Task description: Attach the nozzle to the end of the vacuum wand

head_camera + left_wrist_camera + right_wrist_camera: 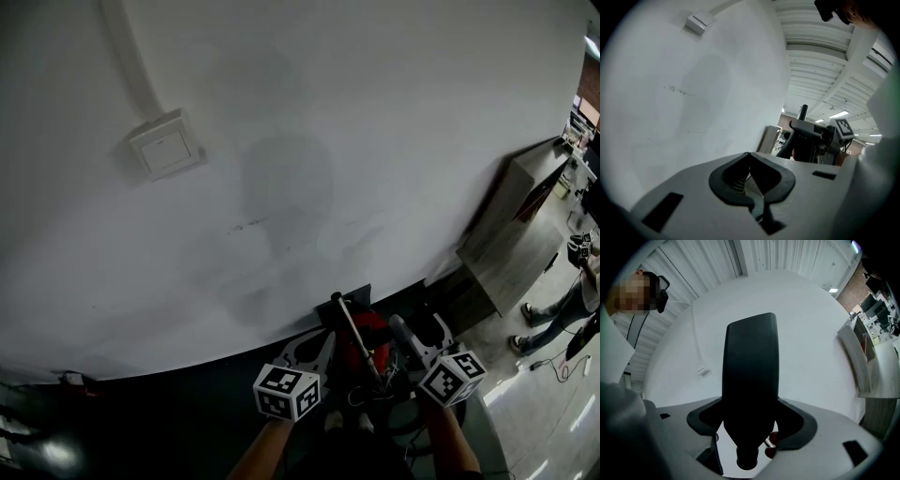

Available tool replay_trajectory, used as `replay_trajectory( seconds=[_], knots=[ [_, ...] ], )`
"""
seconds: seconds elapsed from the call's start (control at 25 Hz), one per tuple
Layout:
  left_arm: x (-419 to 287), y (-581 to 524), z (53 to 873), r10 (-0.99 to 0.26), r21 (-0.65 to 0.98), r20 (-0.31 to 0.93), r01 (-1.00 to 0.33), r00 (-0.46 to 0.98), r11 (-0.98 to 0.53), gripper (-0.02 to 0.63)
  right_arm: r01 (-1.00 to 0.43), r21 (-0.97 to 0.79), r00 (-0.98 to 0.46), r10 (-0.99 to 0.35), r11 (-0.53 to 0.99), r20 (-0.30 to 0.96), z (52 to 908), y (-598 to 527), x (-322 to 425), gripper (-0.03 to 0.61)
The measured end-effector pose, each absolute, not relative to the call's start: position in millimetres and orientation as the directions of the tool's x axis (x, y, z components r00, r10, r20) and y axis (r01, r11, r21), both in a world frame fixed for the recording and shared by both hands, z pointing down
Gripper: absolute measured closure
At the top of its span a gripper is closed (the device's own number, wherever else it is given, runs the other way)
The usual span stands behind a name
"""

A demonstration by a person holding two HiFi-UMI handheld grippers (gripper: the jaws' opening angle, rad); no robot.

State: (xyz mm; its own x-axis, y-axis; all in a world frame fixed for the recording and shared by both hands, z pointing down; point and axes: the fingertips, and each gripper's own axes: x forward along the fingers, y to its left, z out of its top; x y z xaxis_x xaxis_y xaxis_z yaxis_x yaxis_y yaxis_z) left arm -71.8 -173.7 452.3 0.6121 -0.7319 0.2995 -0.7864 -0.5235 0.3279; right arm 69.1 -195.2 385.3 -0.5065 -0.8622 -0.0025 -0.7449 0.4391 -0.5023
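Between the right gripper's (751, 416) jaws, a flat black nozzle (751, 362) tapers downward.

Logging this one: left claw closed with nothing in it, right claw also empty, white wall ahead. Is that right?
Not quite. The right gripper view shows the right claw shut on the black nozzle, not empty. The left claw is closed with nothing in it, white wall ahead.

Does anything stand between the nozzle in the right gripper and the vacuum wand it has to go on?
Nothing visible does. The right gripper is shut on the black nozzle, and the wand runs close beside it. The left gripper is shut, empty, off to the side.
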Motion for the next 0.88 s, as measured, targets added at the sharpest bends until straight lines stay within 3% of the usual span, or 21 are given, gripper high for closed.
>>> replay_trajectory(
  seconds=[0.88],
  knots=[
    [-75.9,-226.5,543.7,-0.744,0.397,0.347,-0.808,0.571,-0.435,0.607,-0.699,-0.562,-0.527,-0.85,0.443,-0.014,415.0,-271.1,65.2,0.256]
  ],
)
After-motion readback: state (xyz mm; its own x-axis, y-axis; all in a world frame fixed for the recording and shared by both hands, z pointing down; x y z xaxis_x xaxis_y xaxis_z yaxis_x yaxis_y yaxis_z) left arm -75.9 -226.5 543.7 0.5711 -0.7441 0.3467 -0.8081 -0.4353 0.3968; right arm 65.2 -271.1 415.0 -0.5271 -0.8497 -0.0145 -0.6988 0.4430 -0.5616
